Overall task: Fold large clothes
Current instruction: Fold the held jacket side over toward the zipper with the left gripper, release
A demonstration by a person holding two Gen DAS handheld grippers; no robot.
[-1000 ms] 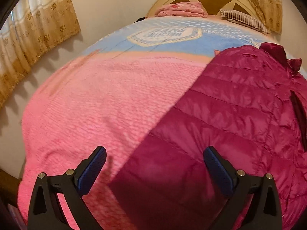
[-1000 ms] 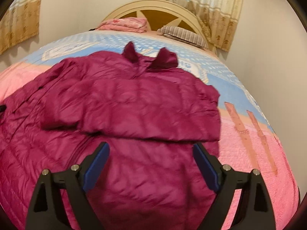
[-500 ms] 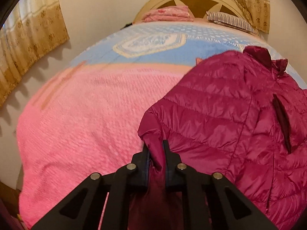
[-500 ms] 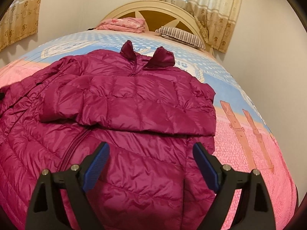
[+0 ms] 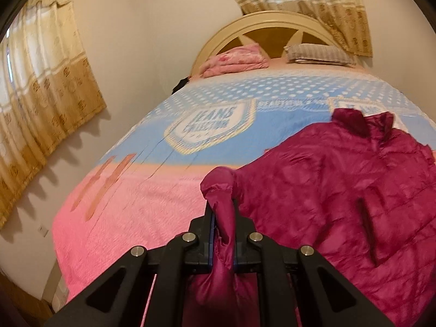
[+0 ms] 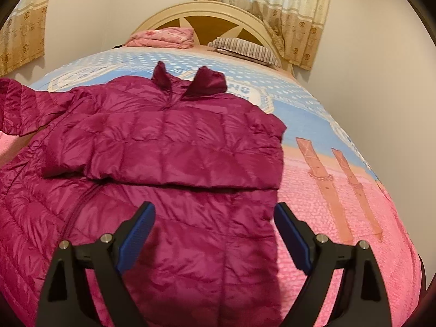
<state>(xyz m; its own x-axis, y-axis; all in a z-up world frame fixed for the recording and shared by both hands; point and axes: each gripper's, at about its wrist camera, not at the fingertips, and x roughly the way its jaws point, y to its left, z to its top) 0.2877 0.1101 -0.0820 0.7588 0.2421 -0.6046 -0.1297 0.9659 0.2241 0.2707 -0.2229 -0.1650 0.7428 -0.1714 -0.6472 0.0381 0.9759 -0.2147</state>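
A magenta quilted jacket lies front up on the bed, collar toward the headboard, with one sleeve folded across its chest. In the left wrist view my left gripper has its jaws closing on the cuff end of the other sleeve. The pads pinch the fabric and hold it up off the bedspread. That raised sleeve shows at the left edge of the right wrist view. My right gripper hovers open over the jacket's lower part, with nothing between its pads.
The bedspread is pink near me and blue farther off. A folded pink blanket and a striped pillow lie by the headboard. Curtains hang on the left wall, and a bare wall flanks the right.
My left gripper went from wide open over the jacket's left edge to shut on the sleeve, then rose, lifting it. The right gripper stayed open and barely shifted.
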